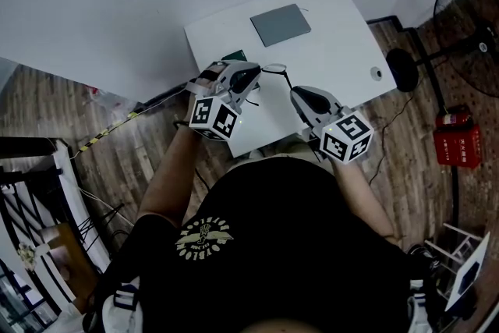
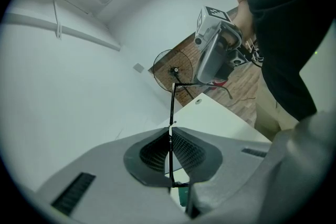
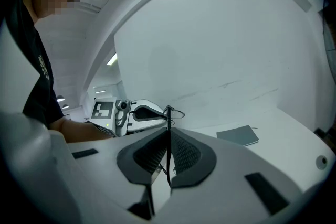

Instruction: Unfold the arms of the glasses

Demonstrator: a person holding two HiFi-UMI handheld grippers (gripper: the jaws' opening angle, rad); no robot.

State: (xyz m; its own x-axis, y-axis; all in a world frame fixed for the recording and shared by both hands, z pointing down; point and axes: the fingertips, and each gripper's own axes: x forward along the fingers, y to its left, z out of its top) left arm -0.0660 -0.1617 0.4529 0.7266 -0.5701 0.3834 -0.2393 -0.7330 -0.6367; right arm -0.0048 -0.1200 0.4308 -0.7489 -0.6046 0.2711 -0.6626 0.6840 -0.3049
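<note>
As both tongs (image 2: 170, 136) (image 3: 169, 139) clamp — glasses (image 2: 172, 105) pinched.

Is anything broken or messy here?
Nothing stands out. The glasses look whole, pinched by the left gripper and the right gripper above the white table; the grey pad lies flat.

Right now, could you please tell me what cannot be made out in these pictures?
- Head view: glasses too small to tell whether the second arm is folded.
- Left gripper view: pads of the left gripper cover the glasses' clamped part.
- Head view: the left gripper hides most of a green object.
</note>
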